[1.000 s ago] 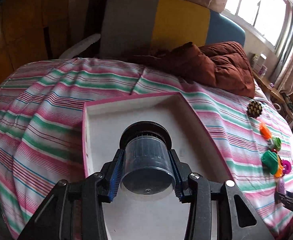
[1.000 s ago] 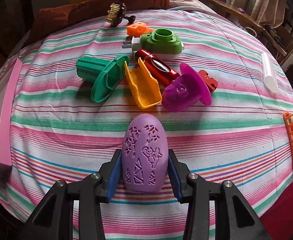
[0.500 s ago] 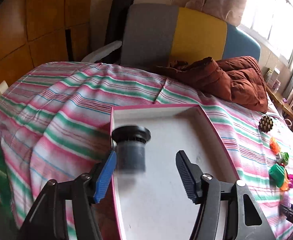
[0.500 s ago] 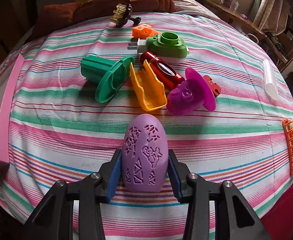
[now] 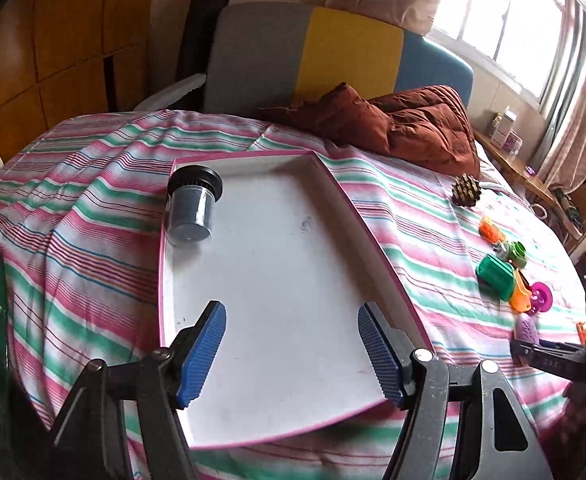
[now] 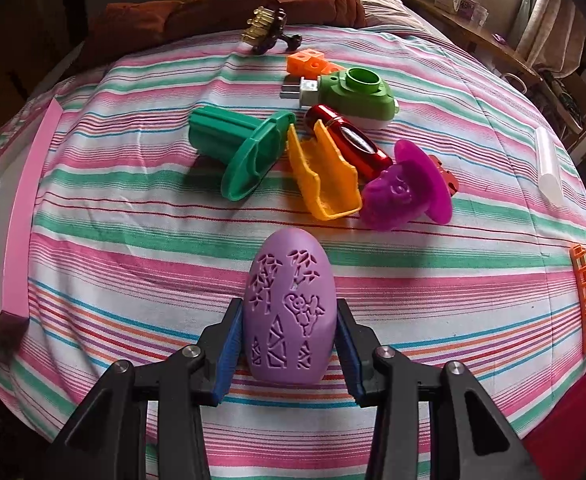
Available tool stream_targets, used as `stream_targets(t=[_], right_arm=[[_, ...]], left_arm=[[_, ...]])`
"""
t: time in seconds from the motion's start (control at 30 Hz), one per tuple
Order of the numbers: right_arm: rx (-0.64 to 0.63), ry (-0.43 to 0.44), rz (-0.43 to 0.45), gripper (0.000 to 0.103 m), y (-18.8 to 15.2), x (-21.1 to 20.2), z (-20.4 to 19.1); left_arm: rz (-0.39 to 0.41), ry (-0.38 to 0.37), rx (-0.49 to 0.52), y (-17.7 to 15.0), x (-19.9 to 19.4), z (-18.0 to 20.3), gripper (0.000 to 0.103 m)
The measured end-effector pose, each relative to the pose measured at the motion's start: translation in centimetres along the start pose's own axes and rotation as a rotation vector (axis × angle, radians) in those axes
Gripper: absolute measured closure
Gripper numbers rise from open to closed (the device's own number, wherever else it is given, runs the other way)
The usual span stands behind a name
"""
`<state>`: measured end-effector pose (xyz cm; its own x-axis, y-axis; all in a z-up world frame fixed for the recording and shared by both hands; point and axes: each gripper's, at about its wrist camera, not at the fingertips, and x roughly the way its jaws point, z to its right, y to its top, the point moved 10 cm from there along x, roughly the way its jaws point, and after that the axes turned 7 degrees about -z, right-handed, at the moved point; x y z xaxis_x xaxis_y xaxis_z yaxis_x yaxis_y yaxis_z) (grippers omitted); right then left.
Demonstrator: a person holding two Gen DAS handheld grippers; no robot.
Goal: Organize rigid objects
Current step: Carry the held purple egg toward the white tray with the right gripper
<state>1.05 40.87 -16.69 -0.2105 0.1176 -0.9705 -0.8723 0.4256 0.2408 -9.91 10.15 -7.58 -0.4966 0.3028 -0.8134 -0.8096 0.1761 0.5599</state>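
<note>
Left gripper [image 5: 292, 354] over the pink-rimmed tray [image 5: 377, 248] on the striped bed [image 5: 93, 184]; fingers opening, nothing btwn them; dark jar [image 5: 192, 210] lies on its side in the tray's far-left corner, well apart from them. Right gripper [image 6: 289, 354] w/ fingers clamped on the purple egg [image 6: 289, 312]; green mould [image 6: 237, 152], yellow piece [image 6: 325, 176], red tube [image 6: 349, 140] clustered beyond it on the bed.

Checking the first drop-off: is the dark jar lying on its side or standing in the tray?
On its side. The dark jar lies in the far left corner of the tray, black lid toward the far wall, base facing the camera.
</note>
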Motion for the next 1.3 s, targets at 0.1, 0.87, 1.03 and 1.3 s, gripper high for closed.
stream_targets(t=[0.1, 0.87, 1.03, 1.3], right_arm=[[-0.025, 0.011, 0.003, 0.059, -0.1, -0.1, -1.5], [-0.067, 0.085, 0.084, 0.06, 0.5, -0.7, -7.9], [-0.093, 0.127, 0.097, 0.06, 0.7, -1.0, -9.8], [-0.132, 0.177, 0.149, 0.06, 1.6, -3.1, -12.5]], left_arm=[[-0.002, -0.003, -0.002, -0.5, -0.5, 0.1, 0.031], [0.024, 0.081, -0.03, -1.9, -2.6, -2.5, 0.024], [0.027, 0.095, -0.048, -2.1, -2.9, -3.6, 0.024], [0.025, 0.094, -0.082, -2.3, -3.0, -4.8, 0.024]])
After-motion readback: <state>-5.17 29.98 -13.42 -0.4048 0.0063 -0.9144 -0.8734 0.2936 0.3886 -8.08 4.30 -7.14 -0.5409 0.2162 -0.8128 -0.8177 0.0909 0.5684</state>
